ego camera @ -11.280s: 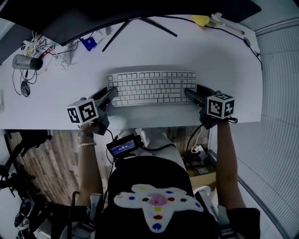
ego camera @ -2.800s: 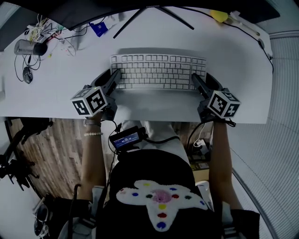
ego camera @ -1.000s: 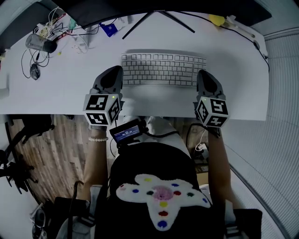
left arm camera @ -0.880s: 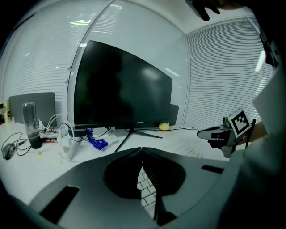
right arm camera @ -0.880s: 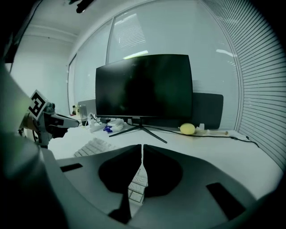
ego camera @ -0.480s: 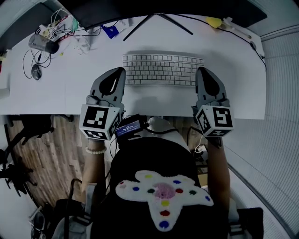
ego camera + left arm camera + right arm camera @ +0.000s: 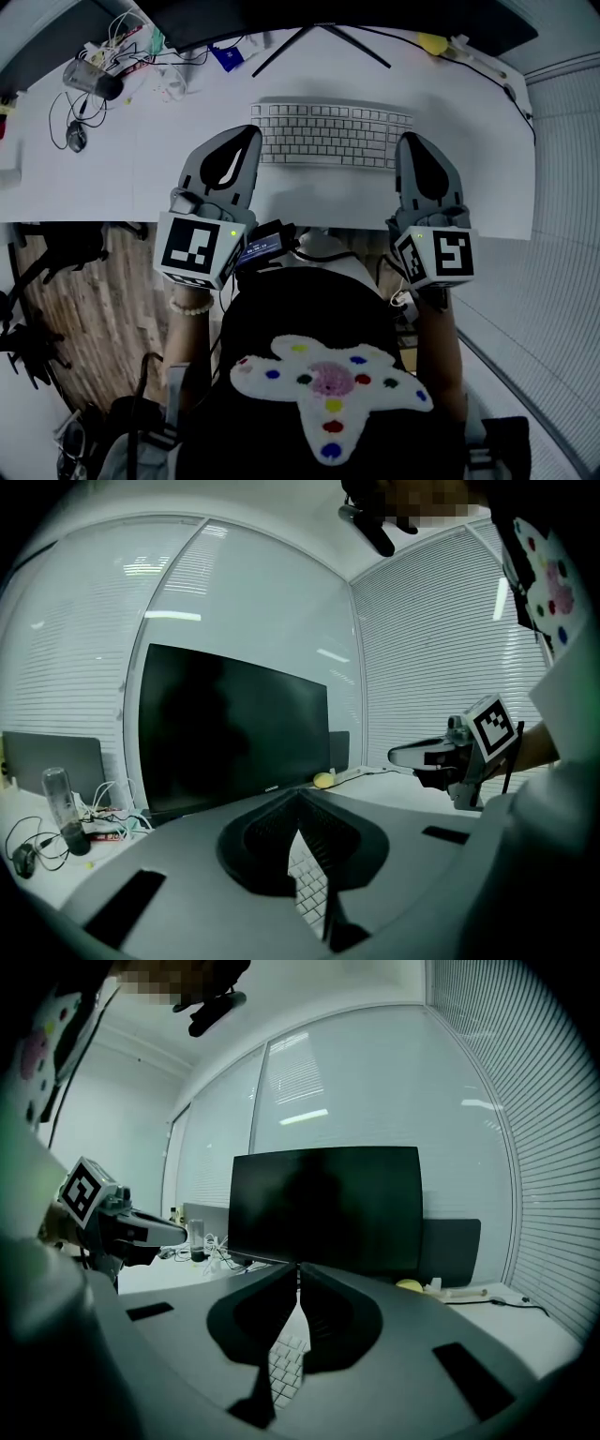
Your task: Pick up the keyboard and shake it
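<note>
White keyboard flat on counter; left hand-held gripper, right hand-held gripper pinched together, empty, flanking it for lift

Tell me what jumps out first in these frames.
The head view is dominated by the left gripper and right gripper, both shut and empty, flanking the near corners of the white keyboard. The keyboard lies flat on the white desk, with a large dark monitor behind it.
</note>
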A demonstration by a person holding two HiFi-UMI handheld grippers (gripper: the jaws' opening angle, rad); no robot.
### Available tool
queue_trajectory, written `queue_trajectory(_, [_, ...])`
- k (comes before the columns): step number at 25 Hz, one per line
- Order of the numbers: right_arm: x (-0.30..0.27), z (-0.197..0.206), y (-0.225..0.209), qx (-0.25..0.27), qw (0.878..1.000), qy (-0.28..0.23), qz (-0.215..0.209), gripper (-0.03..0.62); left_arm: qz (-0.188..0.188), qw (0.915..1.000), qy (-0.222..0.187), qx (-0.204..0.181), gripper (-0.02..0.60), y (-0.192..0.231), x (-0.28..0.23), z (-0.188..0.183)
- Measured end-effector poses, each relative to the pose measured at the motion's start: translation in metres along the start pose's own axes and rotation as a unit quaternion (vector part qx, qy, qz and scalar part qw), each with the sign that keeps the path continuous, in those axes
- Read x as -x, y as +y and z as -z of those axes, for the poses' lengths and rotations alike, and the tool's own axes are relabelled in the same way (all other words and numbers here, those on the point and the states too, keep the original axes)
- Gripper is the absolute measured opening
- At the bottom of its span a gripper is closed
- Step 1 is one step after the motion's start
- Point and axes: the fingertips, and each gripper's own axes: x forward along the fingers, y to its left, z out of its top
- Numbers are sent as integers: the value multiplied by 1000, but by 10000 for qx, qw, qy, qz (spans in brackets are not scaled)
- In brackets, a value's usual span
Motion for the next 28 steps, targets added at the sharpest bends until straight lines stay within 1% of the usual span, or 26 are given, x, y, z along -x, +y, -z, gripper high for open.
queue_trajectory(4, [3, -8, 6, 82, 9999, -78, -48, 38, 17, 10000, -53, -49, 17, -4, 2, -5])
queue_trajectory(7, [3, -9, 8, 65, 9999, -110, -62, 38, 18, 10000, -58, -17, 17, -6, 3, -7])
queue_trajectory(12, [3, -8, 10, 50, 9999, -95, -61, 37, 22, 9999, -97, -56, 17, -5, 4, -7])
queue_trajectory(14, [3, -7, 11, 57, 9999, -86, -62, 37, 18, 10000, -63, -14, 17, -6, 4, -6])
queue_trajectory(17, [3, -7, 12, 69, 9999, -79, -61, 37, 35, 9999, -78, -84, 17, -5, 4, -5])
queue_trajectory(22, [2, -6, 13, 63, 9999, -53, -62, 37, 27, 9999, -96, -19, 17, -5, 3, -6])
queue_trajectory(28, [0, -6, 14, 86, 9999, -70, -83, 37, 23, 10000, -74, -43, 17, -4, 4, -4])
